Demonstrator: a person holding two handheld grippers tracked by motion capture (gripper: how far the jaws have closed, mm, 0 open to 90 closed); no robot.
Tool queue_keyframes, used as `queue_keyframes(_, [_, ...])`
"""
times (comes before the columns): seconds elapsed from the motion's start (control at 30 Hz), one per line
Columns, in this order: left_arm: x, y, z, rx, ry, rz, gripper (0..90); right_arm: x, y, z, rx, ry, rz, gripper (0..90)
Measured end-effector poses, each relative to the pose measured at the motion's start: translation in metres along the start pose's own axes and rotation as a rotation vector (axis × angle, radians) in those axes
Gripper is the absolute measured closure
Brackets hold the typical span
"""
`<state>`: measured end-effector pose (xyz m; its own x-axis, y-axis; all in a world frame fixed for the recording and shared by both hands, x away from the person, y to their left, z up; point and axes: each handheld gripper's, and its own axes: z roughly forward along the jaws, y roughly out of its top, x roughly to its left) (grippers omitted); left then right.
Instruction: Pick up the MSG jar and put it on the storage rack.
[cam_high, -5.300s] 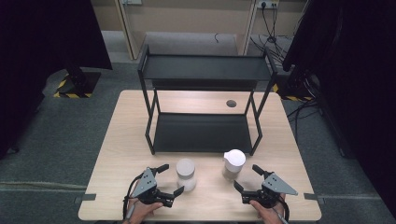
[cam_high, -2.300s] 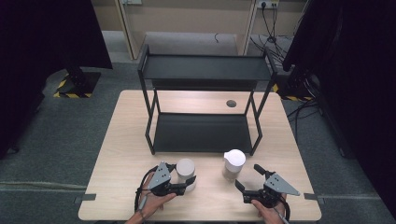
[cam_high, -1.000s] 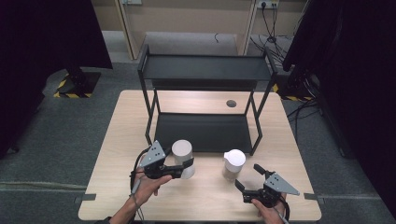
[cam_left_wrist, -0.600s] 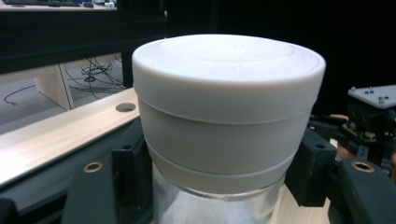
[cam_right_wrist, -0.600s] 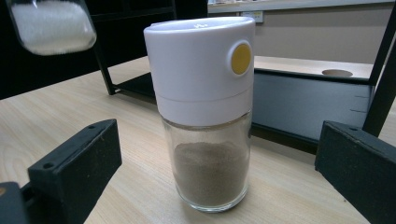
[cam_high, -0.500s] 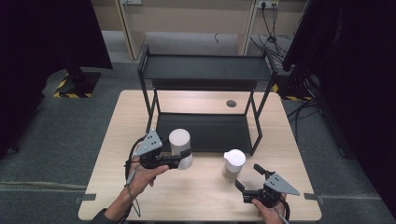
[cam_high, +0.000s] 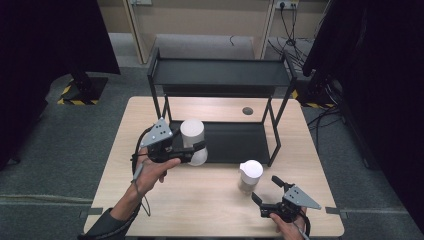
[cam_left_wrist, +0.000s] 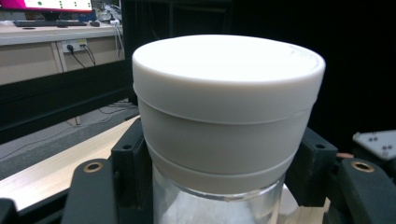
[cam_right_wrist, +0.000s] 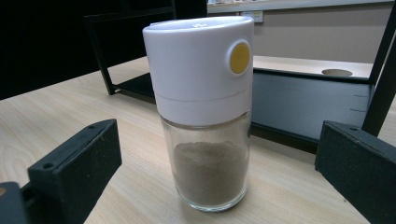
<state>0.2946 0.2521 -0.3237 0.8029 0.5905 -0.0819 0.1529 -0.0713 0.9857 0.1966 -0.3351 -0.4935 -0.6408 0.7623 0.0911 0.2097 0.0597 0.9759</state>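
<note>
The left gripper (cam_high: 192, 151) is clamped on a white-lidded glass jar (cam_left_wrist: 227, 116), raised toward the black shelf rack (cam_high: 220, 75), likely for shelving, while the right gripper (cam_high: 265, 192) rests spread wide just near of the spice shaker (cam_right_wrist: 205, 112).

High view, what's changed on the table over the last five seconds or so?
The left gripper closed on the white-lidded glass jar, lifted it off the wooden table and carried it forward toward the black metal shelf rack. The right gripper stayed open at the near edge, and the white-capped glass shaker of brown powder stayed put.
</note>
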Motion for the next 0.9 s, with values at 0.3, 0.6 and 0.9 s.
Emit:
queue_keyframes(0.3, [0.006,0.021,0.002,-0.002,0.004,0.000,35.0,0.000,0.000,0.000,0.001,0.001,0.001,0.7])
queue_keyframes(0.6, [0.015,0.046,0.003,0.013,0.019,-0.004,35.0,0.000,0.000,0.000,0.001,0.002,0.004,0.7])
queue_keyframes(0.9, [0.017,0.072,0.005,0.012,0.047,0.010,35.1,0.000,0.000,0.000,0.002,0.002,0.004,0.7])
